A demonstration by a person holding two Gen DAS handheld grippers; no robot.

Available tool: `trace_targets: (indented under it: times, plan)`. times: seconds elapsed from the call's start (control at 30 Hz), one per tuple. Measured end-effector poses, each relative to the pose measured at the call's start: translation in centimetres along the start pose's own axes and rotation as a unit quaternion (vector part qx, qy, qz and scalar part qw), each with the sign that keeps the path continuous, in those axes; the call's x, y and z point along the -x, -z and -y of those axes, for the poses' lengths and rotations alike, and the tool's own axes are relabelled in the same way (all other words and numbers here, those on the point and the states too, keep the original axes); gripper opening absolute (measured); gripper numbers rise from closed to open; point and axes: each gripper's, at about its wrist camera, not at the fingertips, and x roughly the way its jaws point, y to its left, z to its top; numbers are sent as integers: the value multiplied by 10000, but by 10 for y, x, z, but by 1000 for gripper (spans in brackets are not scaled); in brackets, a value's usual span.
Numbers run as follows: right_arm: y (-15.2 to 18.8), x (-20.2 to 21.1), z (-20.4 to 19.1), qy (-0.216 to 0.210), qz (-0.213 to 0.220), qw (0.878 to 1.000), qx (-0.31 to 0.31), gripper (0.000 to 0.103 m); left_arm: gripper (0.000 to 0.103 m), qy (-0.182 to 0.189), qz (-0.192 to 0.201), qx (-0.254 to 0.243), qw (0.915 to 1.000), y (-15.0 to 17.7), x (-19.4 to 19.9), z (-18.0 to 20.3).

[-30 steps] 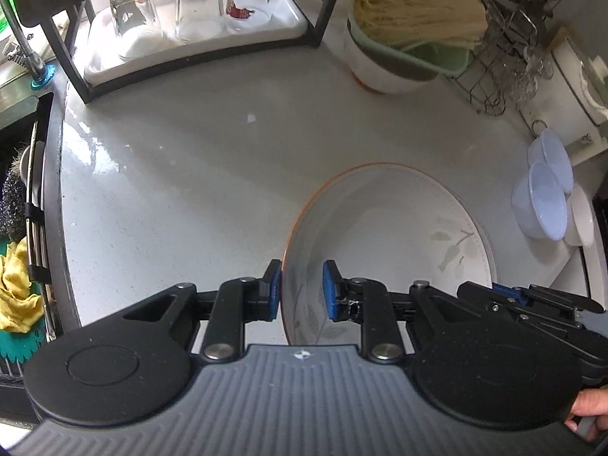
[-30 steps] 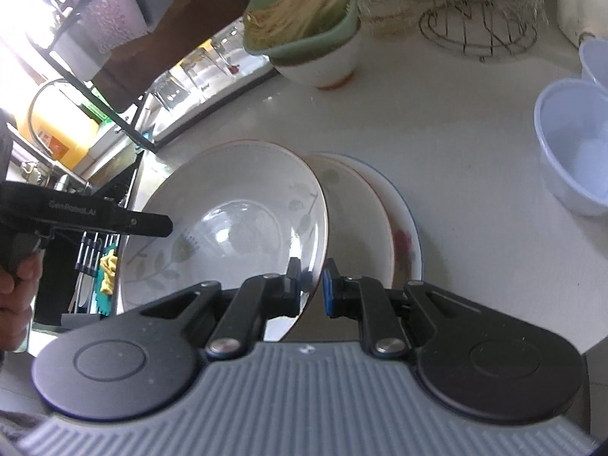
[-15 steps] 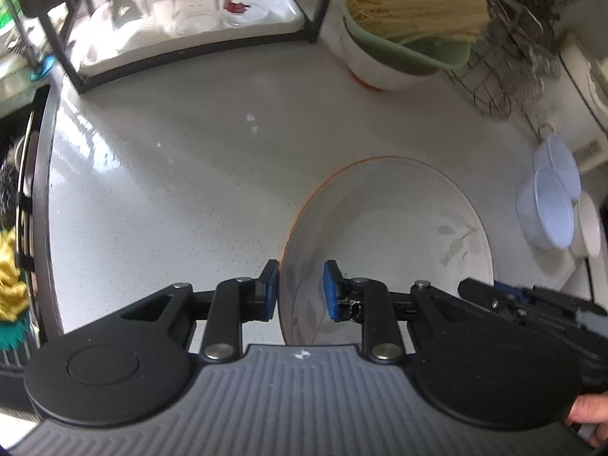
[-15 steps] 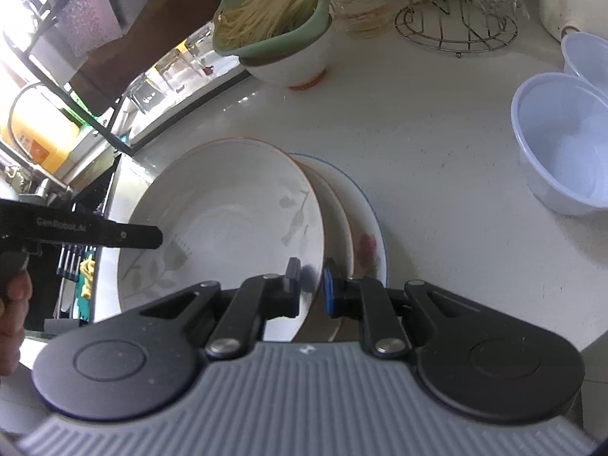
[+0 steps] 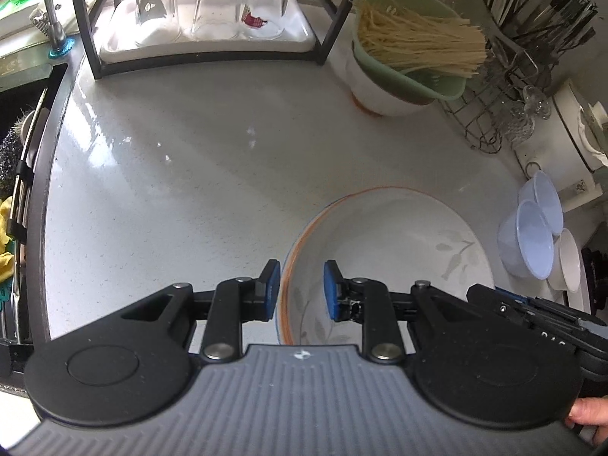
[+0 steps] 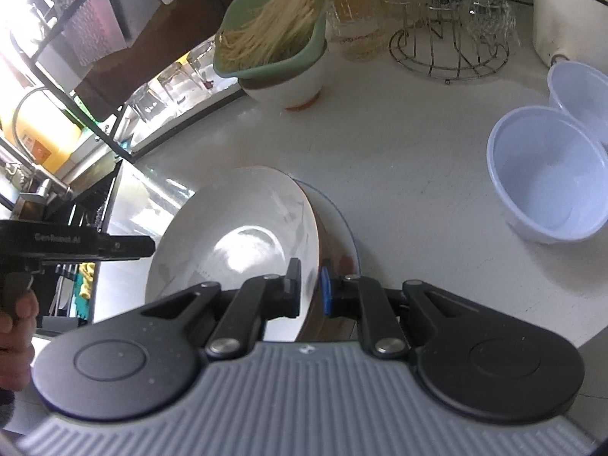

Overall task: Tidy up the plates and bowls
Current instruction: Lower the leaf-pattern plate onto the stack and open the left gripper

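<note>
Plate, leaf-patterned [image 6: 235, 243]: tilted up on the right side of the white countertop [image 5: 197, 144], its orange-edged rim gripped at both sides; it leans over the lower plates.
Countertop: pale, speckled surface carrying all the crockery.
Lower plates [image 6: 344, 243]: a stack lying flat under and just to the right of the tilted plate; a blue-edged rim shows.
Right gripper [image 6: 311, 288]: fingers narrow, pads pinched on the right rim of the tilted plate.
Left gripper [image 5: 302, 287]: fingers narrowly parted, straddling the plate's left rim [image 5: 288, 266]; whether the pads press on it cannot be told.
Pale blue bowls [image 6: 551, 174]: two, side by side, well to the right of the plates.
Green basket of noodles [image 5: 410, 45]: nested in a white bowl [image 5: 372, 91] at the back of the counter.
Drinking glasses [image 5: 212, 3]: three, upside down on a white tray [image 5: 114, 43] under a dark rack.
</note>
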Motion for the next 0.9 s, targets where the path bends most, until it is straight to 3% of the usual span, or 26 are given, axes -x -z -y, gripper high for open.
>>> trace_targets:
  times: [0.07,0.33,0.67,0.9]
  plan:
    - [-1,0,1,160,-5,9998,75,14,27,-8,59,23,10000,1,4,2]
    - [-15,29,10,-65,466,9989,-7,14,27,-6,410,40,9992,2,30,17]
    - [-33,90,2,-149,1274,9907,454,14,27,22,1147,-149,9933,10,83,60]
    - [-26,129,11,-116,1657,9841,629,14,27,54,1498,-180,9885,26,106,88]
